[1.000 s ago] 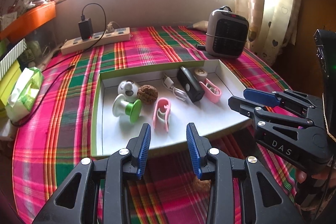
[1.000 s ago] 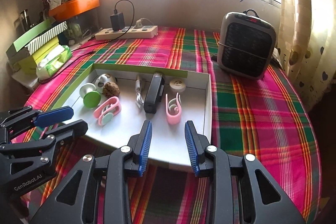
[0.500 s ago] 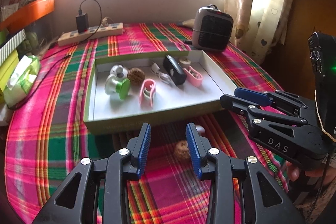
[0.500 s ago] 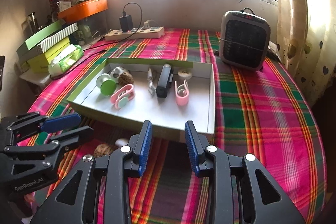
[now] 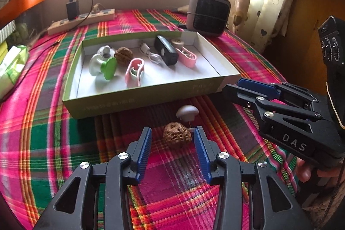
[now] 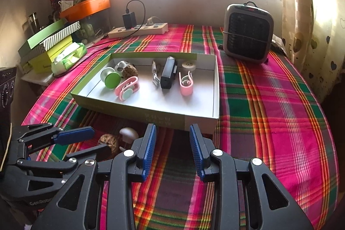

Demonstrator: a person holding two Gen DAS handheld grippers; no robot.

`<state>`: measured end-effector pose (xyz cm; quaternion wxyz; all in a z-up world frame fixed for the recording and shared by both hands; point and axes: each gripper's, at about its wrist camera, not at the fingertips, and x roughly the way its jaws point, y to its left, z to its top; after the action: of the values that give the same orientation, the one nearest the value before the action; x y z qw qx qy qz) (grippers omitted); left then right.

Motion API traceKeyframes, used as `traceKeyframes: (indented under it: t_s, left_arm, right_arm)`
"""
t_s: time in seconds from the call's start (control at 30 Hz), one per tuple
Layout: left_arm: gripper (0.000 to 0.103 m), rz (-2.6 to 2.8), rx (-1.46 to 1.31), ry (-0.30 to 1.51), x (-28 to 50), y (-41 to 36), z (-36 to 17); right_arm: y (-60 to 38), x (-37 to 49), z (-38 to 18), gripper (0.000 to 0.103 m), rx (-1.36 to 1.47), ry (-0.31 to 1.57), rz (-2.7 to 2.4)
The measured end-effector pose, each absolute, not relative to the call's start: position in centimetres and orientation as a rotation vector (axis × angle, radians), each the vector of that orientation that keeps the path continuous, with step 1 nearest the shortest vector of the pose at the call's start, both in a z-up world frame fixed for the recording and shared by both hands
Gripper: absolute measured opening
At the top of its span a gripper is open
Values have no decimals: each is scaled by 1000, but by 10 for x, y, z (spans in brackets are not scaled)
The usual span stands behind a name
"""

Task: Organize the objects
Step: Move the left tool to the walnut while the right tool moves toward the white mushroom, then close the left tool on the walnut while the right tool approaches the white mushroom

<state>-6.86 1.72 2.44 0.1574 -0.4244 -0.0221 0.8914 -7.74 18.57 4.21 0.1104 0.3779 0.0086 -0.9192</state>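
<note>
A green-sided box (image 5: 151, 98) with a white floor holds a second walnut (image 5: 123, 53), a green-and-white knob (image 5: 103, 65), two pink clips, a black device (image 5: 166, 50), a white cable and a small roll. In front of the box, on the plaid cloth, lie a loose walnut (image 5: 177, 136) and a white mushroom-shaped knob (image 5: 187, 112). My left gripper (image 5: 172, 139) is open, its blue pads on either side of the loose walnut, not touching it. My right gripper (image 6: 172, 137) is open and empty before the box's near wall (image 6: 163, 118); the walnut (image 6: 108, 141) lies to its left.
A grey heater (image 6: 248, 32) stands at the back right. A power strip (image 6: 138, 30) with a black charger lies at the back. Stacked boxes and a tissue pack (image 6: 68, 56) sit at the left edge. The table's right side drops off by the curtain.
Both grippers have drawn back from the box and lowered. The loose walnut and white knob came into view, and my left gripper's jaws now straddle the walnut.
</note>
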Motion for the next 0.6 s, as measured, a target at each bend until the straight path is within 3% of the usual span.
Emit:
traceKeyframes:
  t_s: [0.6]
  left_arm:
    - [38,2534,-1229,-121,-76,13,15]
  right_arm:
    - [181,-79,36,34,1144,28,-2681]
